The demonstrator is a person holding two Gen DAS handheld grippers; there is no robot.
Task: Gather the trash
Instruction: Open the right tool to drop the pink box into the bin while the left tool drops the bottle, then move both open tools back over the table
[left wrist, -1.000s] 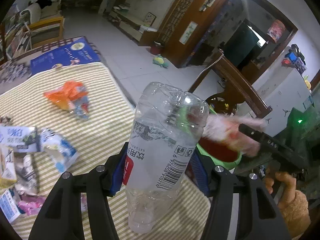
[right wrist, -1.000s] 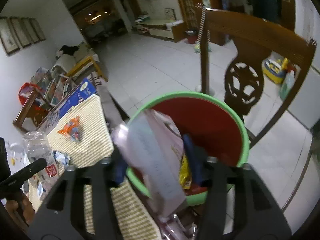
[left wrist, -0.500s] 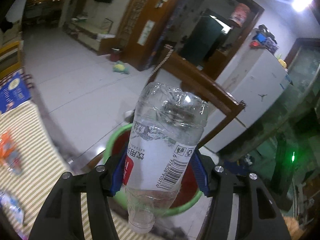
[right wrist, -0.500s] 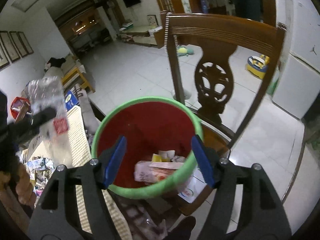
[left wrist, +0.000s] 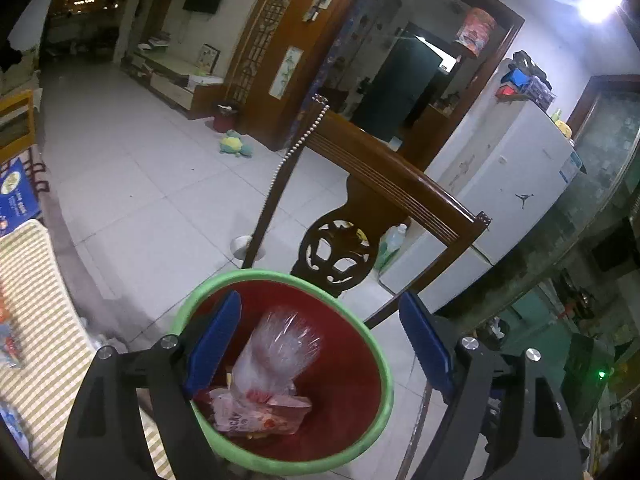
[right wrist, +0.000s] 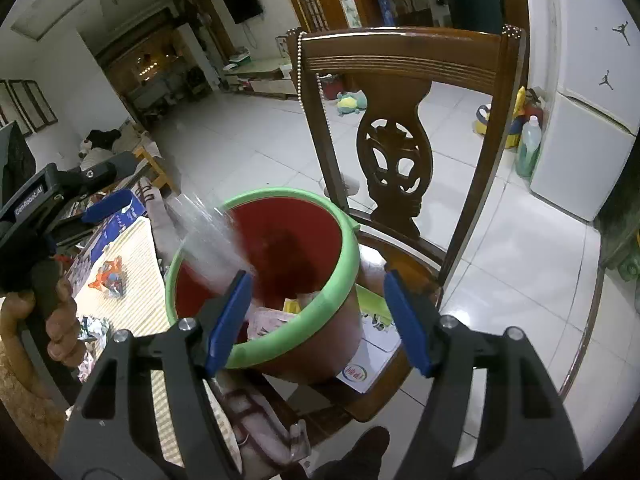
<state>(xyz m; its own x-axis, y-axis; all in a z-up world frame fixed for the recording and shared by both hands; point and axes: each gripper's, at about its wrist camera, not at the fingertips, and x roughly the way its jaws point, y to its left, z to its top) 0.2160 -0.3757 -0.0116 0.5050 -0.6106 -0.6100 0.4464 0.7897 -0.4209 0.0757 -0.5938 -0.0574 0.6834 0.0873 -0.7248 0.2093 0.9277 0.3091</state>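
Observation:
A red bucket with a green rim (left wrist: 376, 360) stands on a wooden chair seat beside the table. My left gripper (left wrist: 320, 344) is open above it. A clear plastic bottle (left wrist: 276, 356) is in the bucket, on pink wrappers (left wrist: 260, 416). In the right wrist view the bottle (right wrist: 208, 236) is a blur falling past the bucket's rim (right wrist: 348, 264). My right gripper (right wrist: 316, 324) is open and empty just in front of the bucket. The left gripper's blue pad (right wrist: 108, 202) shows at the left, held by a hand.
The carved chair back (right wrist: 396, 160) rises behind the bucket. The table with the striped yellow cloth (left wrist: 36, 332) lies to the left and bears an orange wrapper (right wrist: 108, 276) and other wrappers. A white fridge (left wrist: 516, 184) stands at the right on the tiled floor.
My left gripper swung from the table to over the bucket and opened, dropping the bottle in. My right gripper let its pink package fall into the bucket and drew back.

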